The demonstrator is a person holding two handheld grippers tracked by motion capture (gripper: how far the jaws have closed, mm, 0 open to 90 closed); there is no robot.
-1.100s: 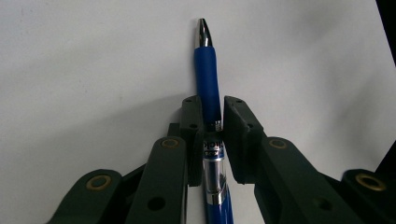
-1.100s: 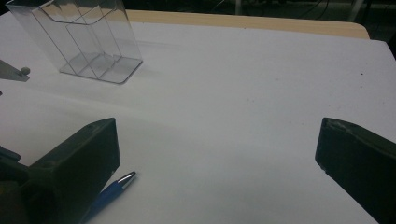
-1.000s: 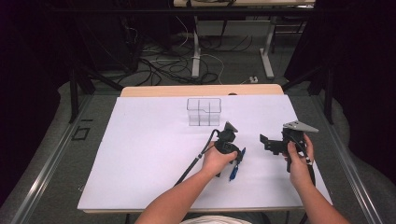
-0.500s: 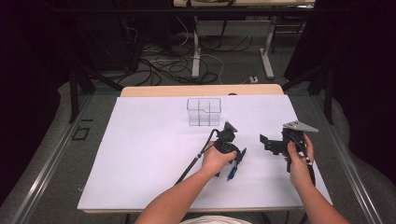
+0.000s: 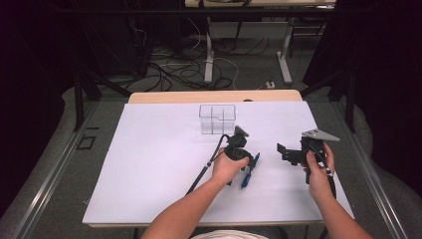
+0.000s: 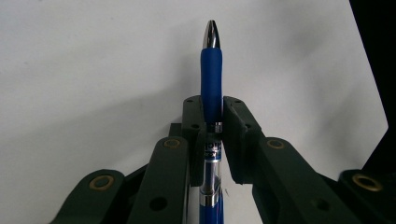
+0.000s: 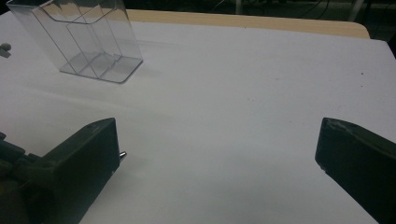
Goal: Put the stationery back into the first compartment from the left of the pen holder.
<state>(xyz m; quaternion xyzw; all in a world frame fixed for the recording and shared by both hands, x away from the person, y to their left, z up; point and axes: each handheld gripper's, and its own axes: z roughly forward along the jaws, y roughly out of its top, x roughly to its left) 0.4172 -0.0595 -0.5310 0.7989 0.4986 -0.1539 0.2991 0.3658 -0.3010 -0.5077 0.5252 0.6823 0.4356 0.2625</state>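
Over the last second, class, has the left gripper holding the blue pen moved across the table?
No. In the high view the left gripper and its blue pen keep the same spot below the clear divided box.

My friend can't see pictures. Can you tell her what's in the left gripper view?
A blue pen is pinched between the two black jaws of the left tongs, its silver tip pointing away from the camera. Behind it lies the white table top, with a dark area past the table's edge at the right.
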